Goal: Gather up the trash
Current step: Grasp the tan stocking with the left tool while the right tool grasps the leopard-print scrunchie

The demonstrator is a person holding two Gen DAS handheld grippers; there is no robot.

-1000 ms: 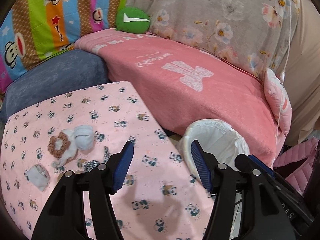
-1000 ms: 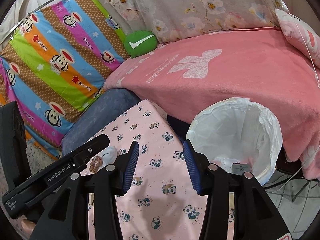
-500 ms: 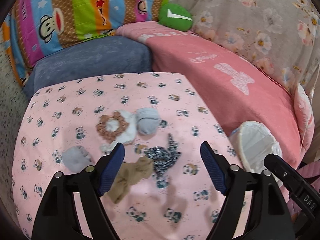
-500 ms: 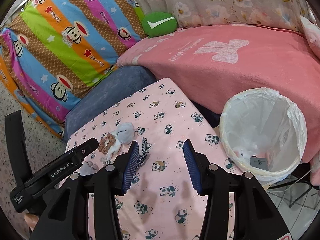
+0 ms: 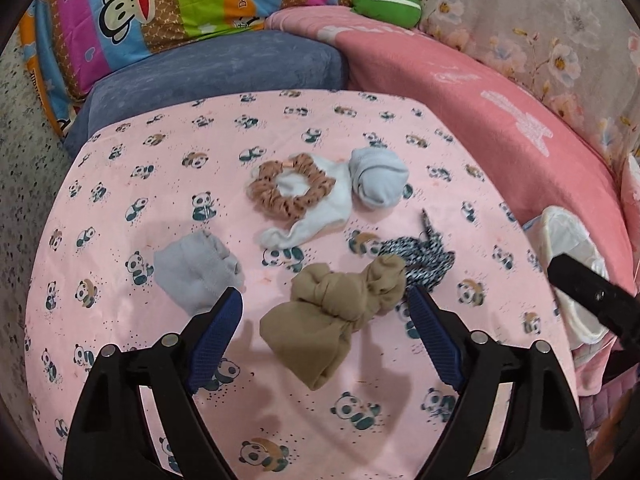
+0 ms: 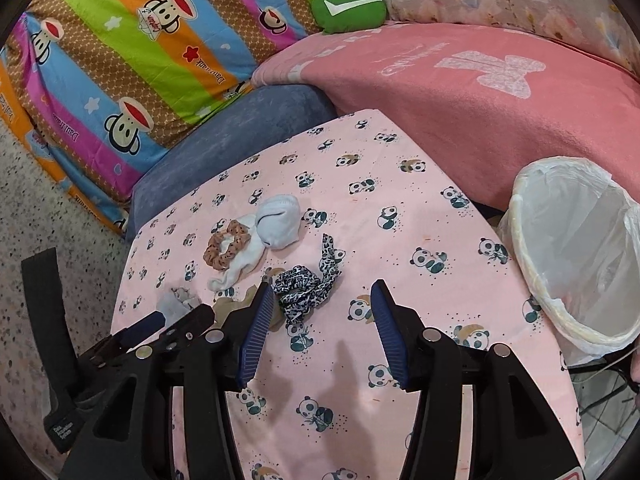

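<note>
Since the earlier frame both grippers have swung over the table (image 5: 120, 200), and the left gripper (image 5: 324, 312) has just been opening; its jaws stand wide either side of the tan knotted stocking (image 5: 340, 312), not pressing it. The right gripper (image 6: 322, 302) stands half apart, empty, near the leopard scrunchie (image 6: 304, 284). A good grab likely means dropping lower and pinching the knot. The lined bin (image 6: 580, 264) waits at right, sofa cushions behind.

A home living space is indicated: a panda-print cloth (image 5: 168, 184) is spread over the counter, with a pink blanket (image 6: 460, 120) at two o'clock, a cartoon-monkey striped quilt (image 6: 120, 60) at ten, and floral fabric (image 5: 540, 28) behind.
</note>
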